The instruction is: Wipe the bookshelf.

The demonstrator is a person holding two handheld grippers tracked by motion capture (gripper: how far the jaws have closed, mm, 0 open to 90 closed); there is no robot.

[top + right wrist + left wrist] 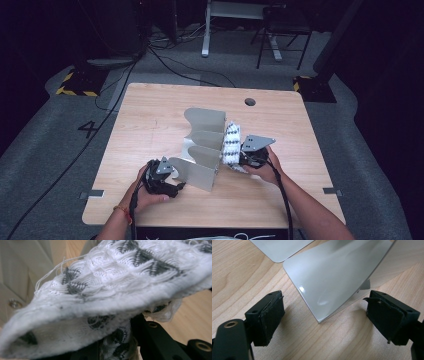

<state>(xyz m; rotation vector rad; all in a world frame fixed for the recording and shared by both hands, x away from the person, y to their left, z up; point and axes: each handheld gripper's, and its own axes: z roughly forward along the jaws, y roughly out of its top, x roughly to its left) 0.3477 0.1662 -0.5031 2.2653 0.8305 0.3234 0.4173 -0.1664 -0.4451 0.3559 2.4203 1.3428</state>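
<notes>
A white knitted cloth with grey diamonds (231, 145) is clamped in the right claw (243, 156) against the silver metal divider rack (202, 147) on the wooden bench (150, 125), seemingly for slotting in. The left claw (324, 322) is held apart around the rack's nearest plate, likely to steady it.

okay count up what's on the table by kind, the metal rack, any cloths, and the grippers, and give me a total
Metal rack: 1
White and grey patterned cloth: 1
Grippers: 2, left gripper and right gripper
Total: 4
</notes>
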